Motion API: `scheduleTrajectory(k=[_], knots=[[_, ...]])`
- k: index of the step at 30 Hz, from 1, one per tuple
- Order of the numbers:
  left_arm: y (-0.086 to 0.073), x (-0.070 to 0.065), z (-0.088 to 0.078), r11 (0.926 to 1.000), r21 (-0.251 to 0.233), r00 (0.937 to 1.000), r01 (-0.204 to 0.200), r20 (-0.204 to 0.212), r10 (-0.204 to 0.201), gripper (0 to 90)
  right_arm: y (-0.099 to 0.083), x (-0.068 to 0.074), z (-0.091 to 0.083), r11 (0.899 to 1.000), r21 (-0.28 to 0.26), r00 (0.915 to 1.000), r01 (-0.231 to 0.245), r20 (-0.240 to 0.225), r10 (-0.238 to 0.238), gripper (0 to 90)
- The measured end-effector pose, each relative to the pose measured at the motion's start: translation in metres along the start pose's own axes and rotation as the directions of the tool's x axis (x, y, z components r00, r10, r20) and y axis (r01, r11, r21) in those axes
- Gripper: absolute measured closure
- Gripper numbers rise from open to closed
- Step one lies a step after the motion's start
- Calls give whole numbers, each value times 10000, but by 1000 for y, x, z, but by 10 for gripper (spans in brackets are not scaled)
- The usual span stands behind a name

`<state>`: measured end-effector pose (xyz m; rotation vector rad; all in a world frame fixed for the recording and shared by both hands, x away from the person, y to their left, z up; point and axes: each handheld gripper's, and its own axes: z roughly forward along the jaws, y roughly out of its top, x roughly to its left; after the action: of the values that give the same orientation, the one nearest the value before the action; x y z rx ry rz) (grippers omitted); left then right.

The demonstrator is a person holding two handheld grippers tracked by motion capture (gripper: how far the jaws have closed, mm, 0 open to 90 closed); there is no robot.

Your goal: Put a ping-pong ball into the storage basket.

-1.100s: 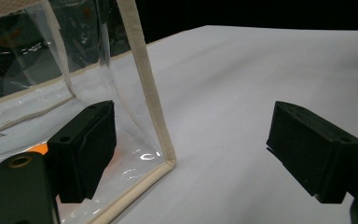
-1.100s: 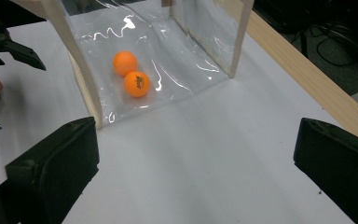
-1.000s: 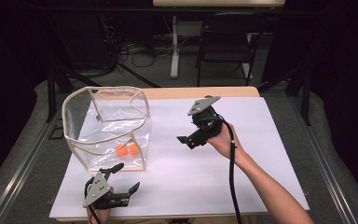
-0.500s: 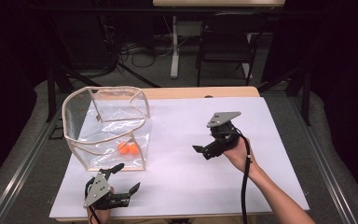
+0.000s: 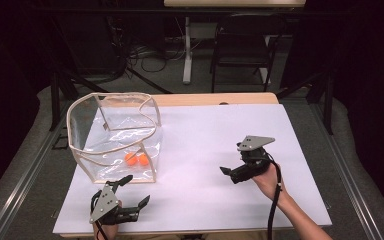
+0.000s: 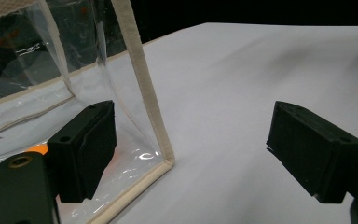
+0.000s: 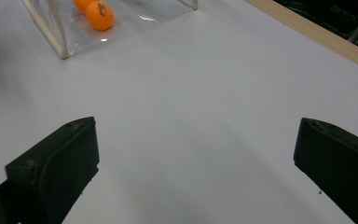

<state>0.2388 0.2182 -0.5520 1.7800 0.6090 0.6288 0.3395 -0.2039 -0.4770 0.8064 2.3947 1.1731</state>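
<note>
Two orange balls (image 5: 136, 159) sit together inside the clear bag (image 5: 114, 136), at its near corner, on the white table (image 5: 200, 140). No other balls lie on the table, so the loading looks finished or close to it.

Left gripper (image 5: 132, 192): jaws spread wide, holding nothing, low at the near table edge just in front of the bag's corner seam (image 6: 145, 98).

Right gripper (image 5: 227, 172): jaws released, nothing held, well apart from the bag, pointing toward it.

What may remain: closing or moving the bag.
</note>
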Motion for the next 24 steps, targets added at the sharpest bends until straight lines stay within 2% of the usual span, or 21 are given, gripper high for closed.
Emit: scheduleTrajectory(k=[11, 20, 24], knots=[[0, -1, -1, 10000, 28, 10000, -21, 20, 21, 157, -39, 1, -9, 9995, 13, 9983, -302, 504, 301, 0], [-1, 0, -4, 10000, 0, 10000, 0, -53, 0, 157, -59, 5, -19, 9981, -553, 9941, -284, 1029, 340, 0], [-1, 0, -3, 10000, -6, 10000, 28, -28, -28, 157, -68, 9, -23, 9965, -777, 9933, -308, 1085, 392, 0]])
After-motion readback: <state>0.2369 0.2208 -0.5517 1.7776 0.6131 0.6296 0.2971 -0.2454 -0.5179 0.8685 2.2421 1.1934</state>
